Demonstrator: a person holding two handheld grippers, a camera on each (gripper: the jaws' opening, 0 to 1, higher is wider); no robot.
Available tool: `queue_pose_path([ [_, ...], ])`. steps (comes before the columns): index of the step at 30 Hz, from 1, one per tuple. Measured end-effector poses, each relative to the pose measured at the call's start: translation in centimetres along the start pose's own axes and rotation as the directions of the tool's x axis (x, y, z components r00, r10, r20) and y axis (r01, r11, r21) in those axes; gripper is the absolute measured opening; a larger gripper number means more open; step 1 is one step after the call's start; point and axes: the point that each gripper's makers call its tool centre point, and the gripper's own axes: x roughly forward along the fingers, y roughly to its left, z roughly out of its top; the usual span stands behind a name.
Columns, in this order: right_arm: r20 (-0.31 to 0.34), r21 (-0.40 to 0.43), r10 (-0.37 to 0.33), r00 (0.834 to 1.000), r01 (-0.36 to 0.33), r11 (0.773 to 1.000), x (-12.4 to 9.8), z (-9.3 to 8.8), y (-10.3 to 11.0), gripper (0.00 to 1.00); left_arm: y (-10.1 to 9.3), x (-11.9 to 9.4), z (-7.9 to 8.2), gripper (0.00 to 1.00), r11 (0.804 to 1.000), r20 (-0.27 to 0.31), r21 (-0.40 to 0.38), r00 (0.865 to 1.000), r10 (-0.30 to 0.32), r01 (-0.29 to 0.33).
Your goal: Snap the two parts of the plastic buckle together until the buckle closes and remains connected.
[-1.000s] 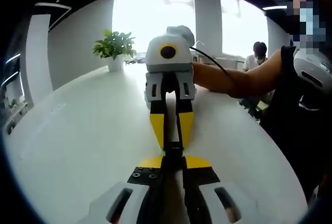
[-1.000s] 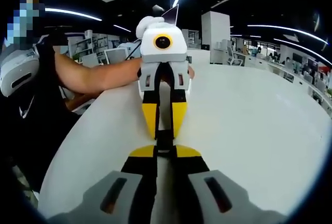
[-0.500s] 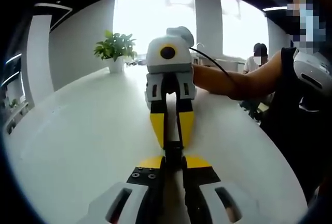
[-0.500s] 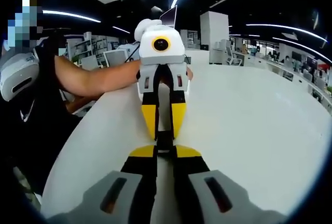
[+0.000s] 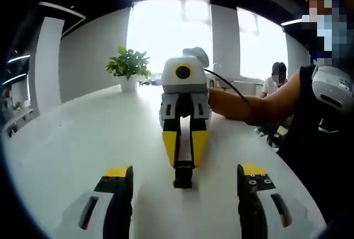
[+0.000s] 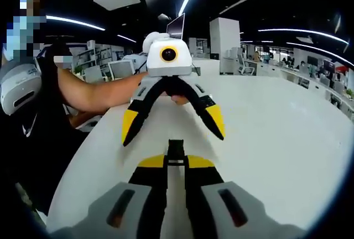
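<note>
Left gripper view: left gripper [image 5: 185, 181] spread wide, black buckle [image 5: 183, 175] at frame centre between its tips, pinched by the right gripper [image 5: 184, 156] opposite.

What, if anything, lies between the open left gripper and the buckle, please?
Nothing visible does: the left gripper is open and faces the buckle, held in the right gripper, with bare table between.

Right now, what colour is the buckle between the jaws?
Black; the buckle shows best in the left gripper view, held by the right gripper.
</note>
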Motion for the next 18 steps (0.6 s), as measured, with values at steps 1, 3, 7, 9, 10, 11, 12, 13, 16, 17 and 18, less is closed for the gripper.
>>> queue_pose_path([
  [1, -0.001, 0.0, -0.002, 1.0, 0.002, 1.0, 0.0, 0.0, -0.1, 0.09, 0.3, 0.0, 0.2, 0.99, 1.0, 0.009, 0.001, 1.0, 0.012, -0.012],
  [3, 0.0, 0.001, -0.005, 1.0, 0.005, 1.0, 0.0, 0.0, -0.1, 0.09, 0.8, -0.3, 0.3, 0.99, 0.999, 0.013, 0.01, 0.999, 0.034, -0.034],
  [7, 0.008, -0.003, -0.018, 1.0, 0.018, 1.0, -0.1, 0.2, -0.3, 0.09, 1.5, -0.9, 0.8, 0.99, 0.998, 0.032, -0.013, 0.998, 0.056, -0.056],
  [9, 0.015, -0.005, -0.033, 0.999, 0.033, 0.999, -0.2, 0.4, -0.6, 0.09, 1.8, -0.9, 0.9, 0.99, 0.997, 0.035, -0.023, 0.997, 0.07, -0.069],
  [10, 0.017, -0.004, -0.039, 0.999, 0.039, 0.999, -0.2, 0.4, -0.7, 0.09, 2.4, -1.0, 0.8, 0.99, 0.995, 0.027, -0.025, 0.995, 0.098, -0.097],
  [11, 0.02, 0.0, -0.042, 0.999, 0.042, 0.999, -0.3, 0.4, -0.8, 0.09, 2.7, -1.0, 0.6, 0.99, 0.993, 0.014, -0.025, 0.993, 0.118, -0.117],
  [12, 0.022, 0.003, -0.046, 0.999, 0.046, 0.999, -0.3, 0.5, -0.9, 0.09, 3.0, -1.0, 0.5, 0.99, 0.991, 0.007, -0.026, 0.992, 0.129, -0.129],
  [13, 0.023, 0.005, -0.05, 0.998, 0.05, 0.999, -0.4, 0.5, -0.9, 0.09, 3.3, -1.1, 0.1, 0.99, 0.989, -0.008, -0.043, 0.99, 0.143, -0.144],
  [16, 0.023, 0.013, -0.062, 0.998, 0.062, 0.998, -0.4, 0.5, -1.2, 0.09, 3.9, -1.3, -0.2, 0.99, 0.985, -0.023, -0.048, 0.986, 0.162, -0.163],
  [17, 0.021, 0.013, -0.066, 0.998, 0.065, 0.998, -0.5, 0.5, -1.3, 0.09, 4.0, -1.4, -0.3, 0.99, 0.984, -0.025, -0.048, 0.985, 0.173, -0.174],
  [18, 0.022, 0.013, -0.068, 0.997, 0.067, 0.998, -0.5, 0.5, -1.4, 0.09, 4.2, -1.5, -0.2, 0.99, 0.982, -0.023, -0.044, 0.983, 0.182, -0.183],
])
